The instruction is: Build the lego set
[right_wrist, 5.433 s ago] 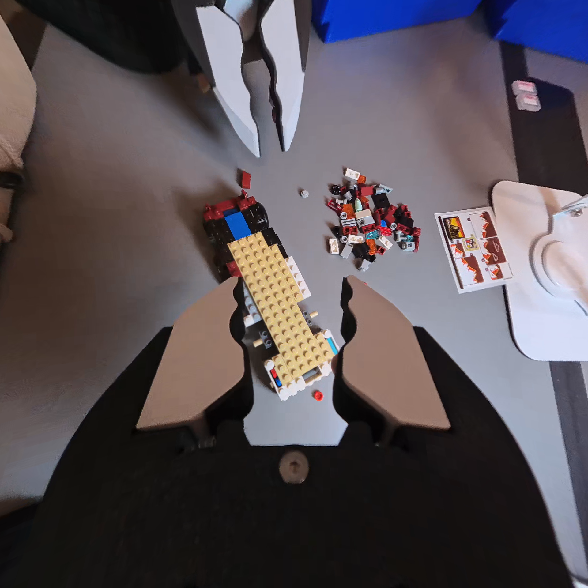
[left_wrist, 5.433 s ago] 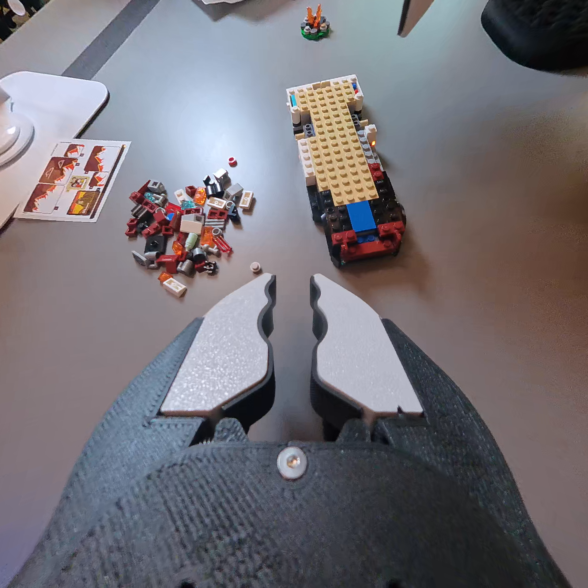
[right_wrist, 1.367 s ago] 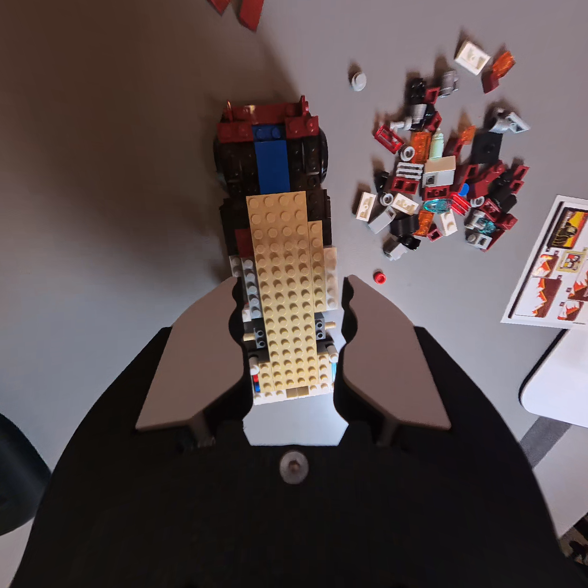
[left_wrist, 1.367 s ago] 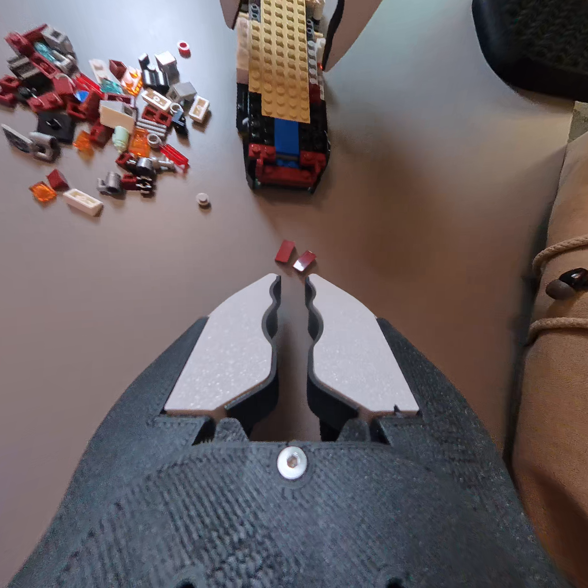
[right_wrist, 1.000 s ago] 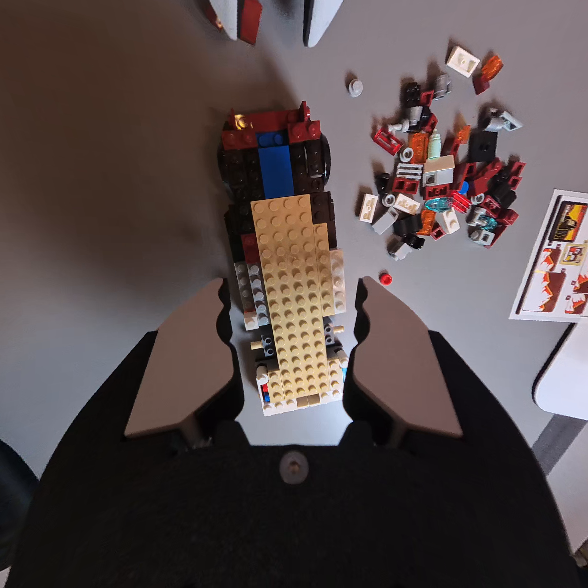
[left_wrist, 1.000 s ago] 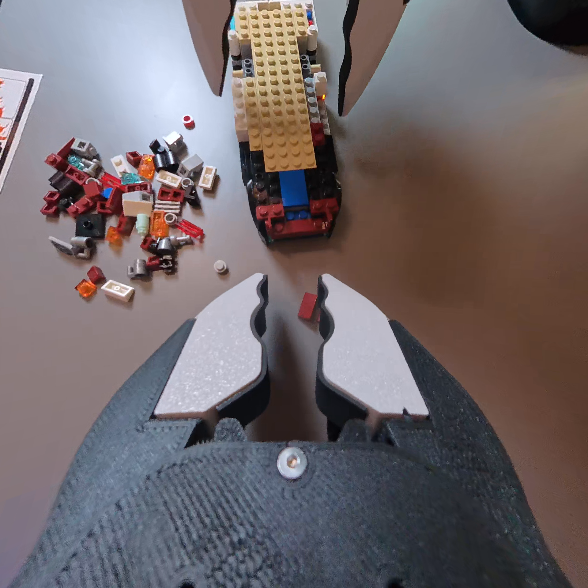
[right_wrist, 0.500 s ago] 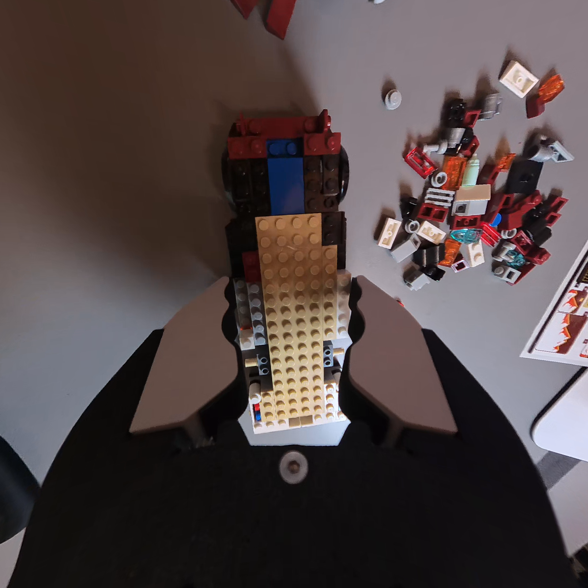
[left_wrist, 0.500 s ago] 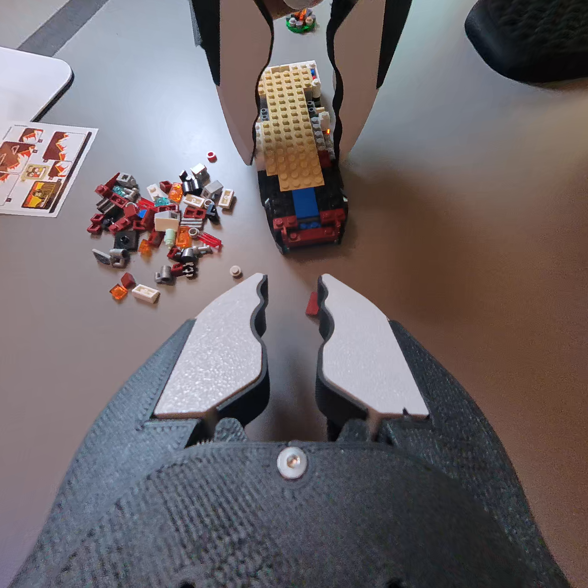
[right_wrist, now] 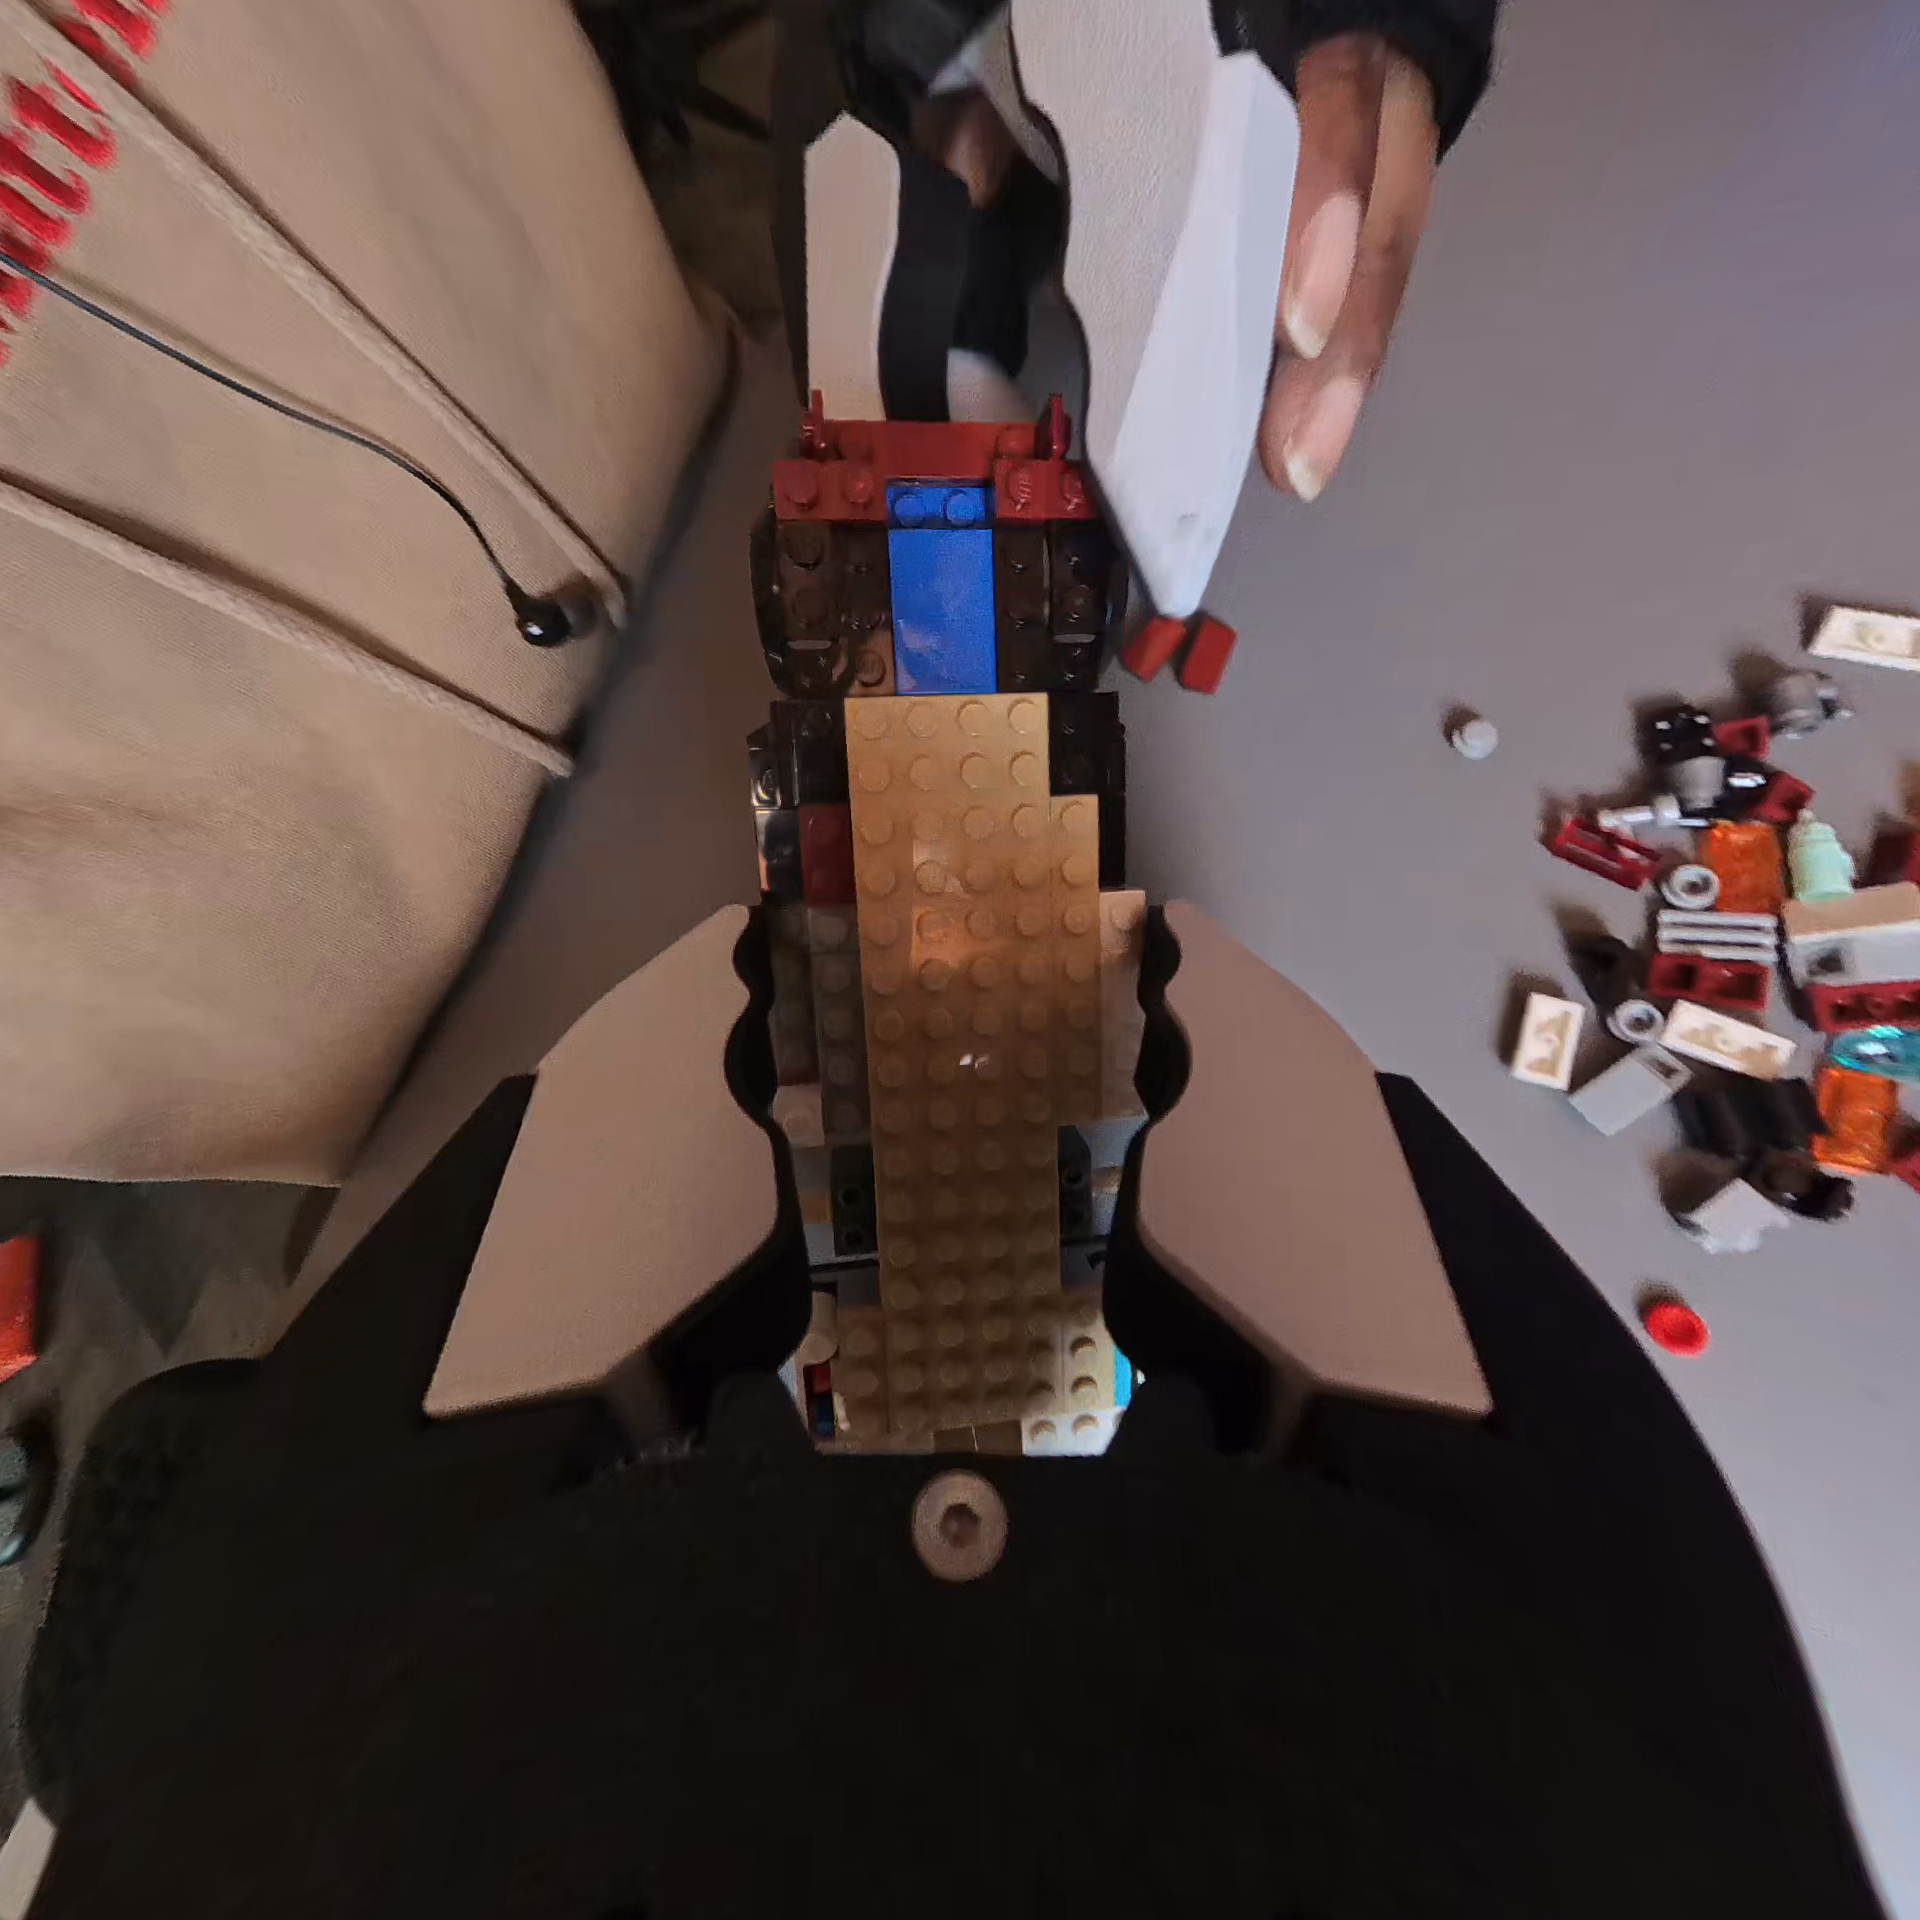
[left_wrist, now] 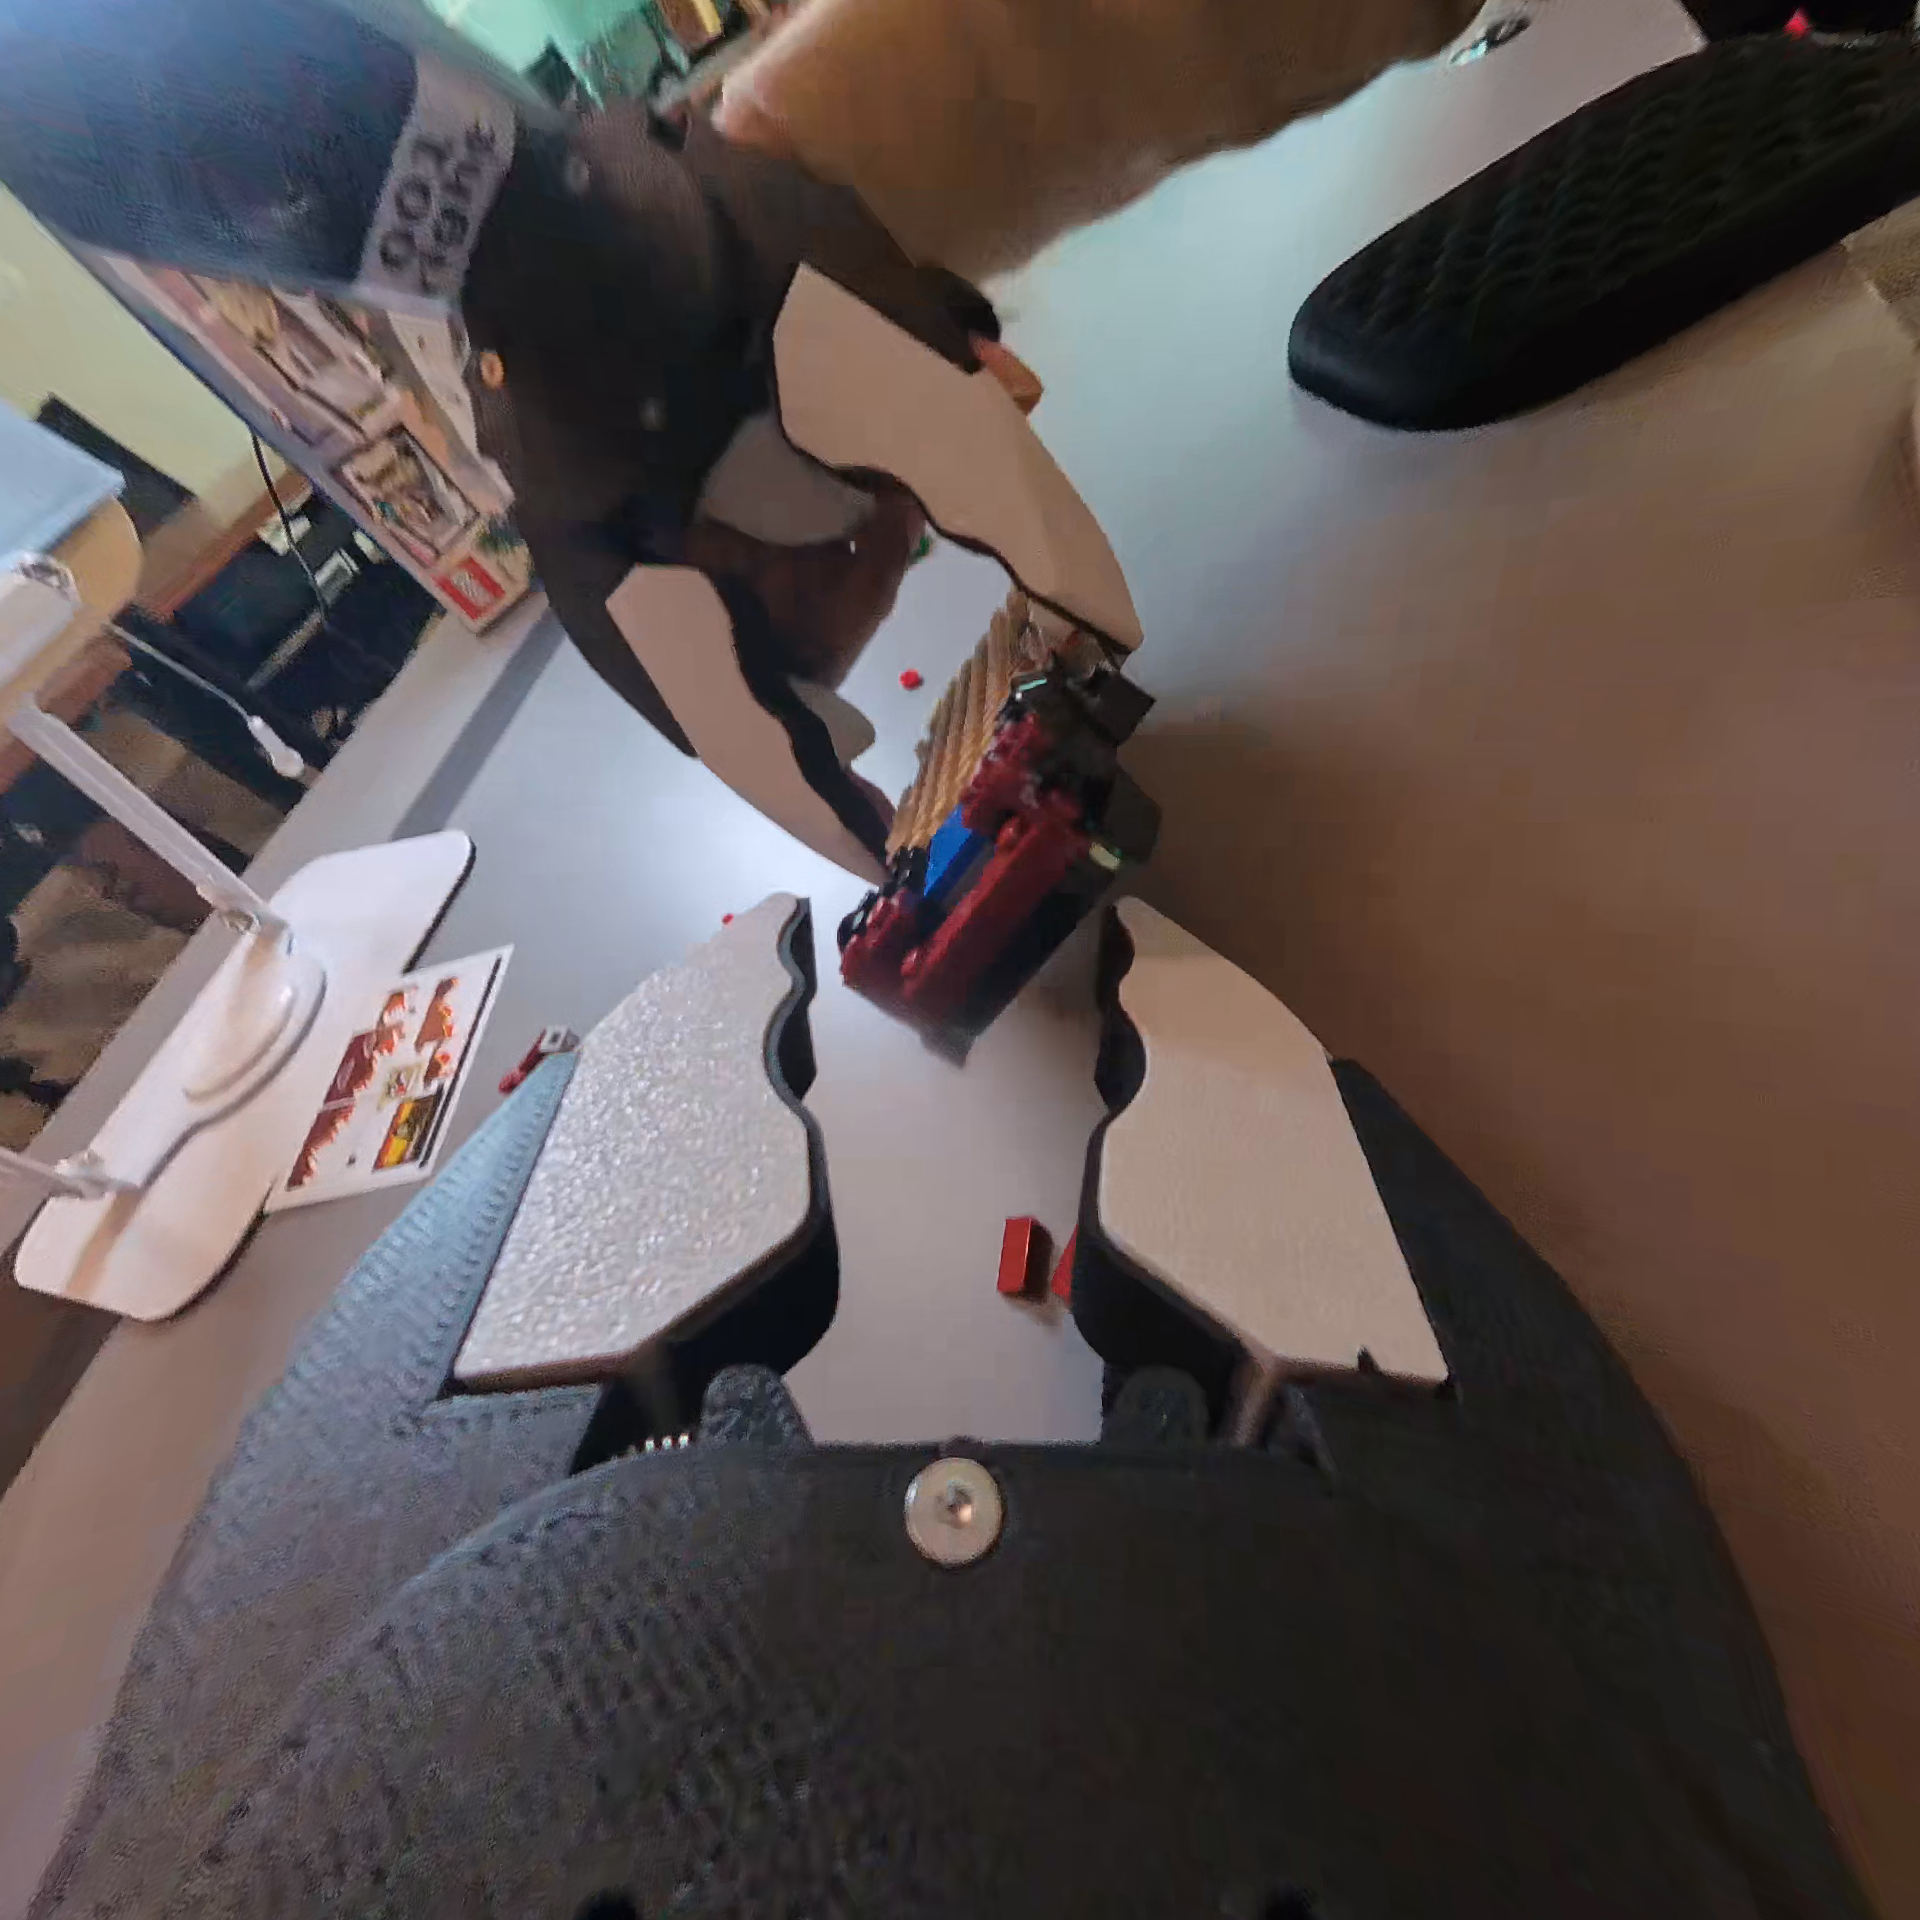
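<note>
Right jaws: right gripper (right_wrist: 951,997) clamped on the brick-built vehicle (right_wrist: 940,821) — both pads pressed against its flanks at the rear half, tan studded deck facing the camera.
Vehicle position: lifted off the worktop (left_wrist: 1558,935) and tilted on its side in the left wrist view; dark red and blue nose end (left_wrist: 966,914) points toward the left gripper.
Left jaws: left gripper (left_wrist: 951,935) apart and holding nothing; the nose end hangs just ahead of the tips, not touching either pad.
Below left jaws: two small dark red bricks (left_wrist: 1023,1257) lie on the worktop between the left fingers, near the right one.
Handling judgement: the grip sits far back on a long build, so the nose is unsupported — best kept steady and level, squeeze even, since side pressure could pop off the white side plates.
Loose parts: brick pile (right_wrist: 1766,987) on the worktop to the right of the vehicle; a single red round stud (right_wrist: 1675,1328) nearer; a grey stud (right_wrist: 1473,736) apart from the pile.
Edges: printed sheet (left_wrist: 400,1070) and white lamp base (left_wrist: 208,1049) off to the left; a person's beige garment (right_wrist: 312,623) close on the vehicle's left side.
Open room: bare worktop to the right of the left gripper; little on the garment side.
</note>
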`<move>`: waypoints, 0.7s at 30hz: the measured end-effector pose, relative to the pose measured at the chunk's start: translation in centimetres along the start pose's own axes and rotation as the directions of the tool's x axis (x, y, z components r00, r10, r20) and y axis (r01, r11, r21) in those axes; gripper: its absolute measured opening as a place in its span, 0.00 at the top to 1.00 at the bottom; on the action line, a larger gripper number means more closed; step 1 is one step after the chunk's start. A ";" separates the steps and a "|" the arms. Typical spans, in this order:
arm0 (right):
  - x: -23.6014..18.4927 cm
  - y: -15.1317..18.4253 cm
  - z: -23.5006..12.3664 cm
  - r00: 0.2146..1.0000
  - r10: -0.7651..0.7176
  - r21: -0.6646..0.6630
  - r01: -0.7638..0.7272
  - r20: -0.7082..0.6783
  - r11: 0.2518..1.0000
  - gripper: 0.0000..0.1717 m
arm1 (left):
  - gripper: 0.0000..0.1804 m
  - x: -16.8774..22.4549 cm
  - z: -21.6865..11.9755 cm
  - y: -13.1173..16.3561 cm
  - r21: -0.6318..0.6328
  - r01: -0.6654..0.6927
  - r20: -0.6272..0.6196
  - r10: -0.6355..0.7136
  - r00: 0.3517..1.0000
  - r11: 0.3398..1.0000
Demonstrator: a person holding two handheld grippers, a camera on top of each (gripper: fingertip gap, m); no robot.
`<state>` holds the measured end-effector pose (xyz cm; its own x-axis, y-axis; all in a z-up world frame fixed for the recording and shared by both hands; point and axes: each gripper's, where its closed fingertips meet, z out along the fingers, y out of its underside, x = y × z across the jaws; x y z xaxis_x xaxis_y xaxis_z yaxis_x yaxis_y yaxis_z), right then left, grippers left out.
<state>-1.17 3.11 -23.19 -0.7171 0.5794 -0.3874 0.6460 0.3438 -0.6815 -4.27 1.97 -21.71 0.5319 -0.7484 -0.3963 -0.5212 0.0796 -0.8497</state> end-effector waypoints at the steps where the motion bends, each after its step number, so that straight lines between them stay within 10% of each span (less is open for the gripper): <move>1: -0.5 -0.5 0.0 0.999 -0.003 0.038 0.001 0.034 0.999 0.60 | 0.72 0.2 0.0 -0.8 0.037 -0.002 -0.007 0.003 1.000 0.999; 7: -2.4 -2.7 0.2 0.993 -0.036 0.199 0.012 0.115 0.980 0.60 | 0.76 -0.2 -1.3 -3.9 0.178 0.034 -0.006 -0.034 0.999 0.983; 14: -2.7 -4.0 -2.3 0.948 -0.096 0.234 0.172 -0.304 0.957 0.60 | 0.78 -0.9 -1.5 -4.0 0.159 0.112 0.005 -0.115 0.993 0.981; 21: -1.1 -2.9 -1.7 0.520 -0.226 -0.039 0.347 -0.824 0.937 0.78 | 0.78 -1.2 -1.2 -4.3 0.142 0.133 0.025 -0.138 0.990 0.981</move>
<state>-1.77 2.72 -19.74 -0.3033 0.8321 0.4644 0.3668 0.5517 -0.7491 -3.46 1.70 -17.17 0.6153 -0.7353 -0.2842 -0.3459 0.0721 -0.9355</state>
